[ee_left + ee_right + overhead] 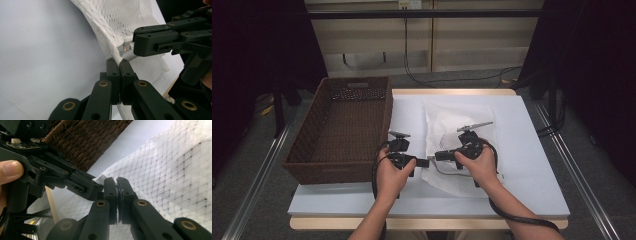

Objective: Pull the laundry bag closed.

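**Both claws pinching the mesh cloth at one edge**

Black jaws of the left claw [119, 65] are standing nearest the lens in the left gripper view, pressed together on the hem of a white mesh cloth [117, 22]. Just beside them, the right claw [136, 45] is coming in from the side and biting the same edge, where a small grey tab [124, 49] is sticking out. In the right gripper view its own jaws are likewise clamped together on the fabric, with the left claw's tip touching close by.

From above, the two hands are meeting near the middle of the white bench [532, 150], the left claw [424, 162] and right claw [438, 156] almost tip to tip at the cloth's near left edge. The cloth [452, 120] is lying flat and rumpled on the bench, right of the woven basket [342, 165].

By my reading, the step in hand is gripping the edge to open, spread or fold the cloth. The next move is probably calling for the hands to draw apart along the hem or lift together, keeping both pinches firm so the thin mesh is not slipping out.

Room is lying open to the right and toward the far bench edge; the basket wall is standing close on the left, so the left hand is having less space to swing.
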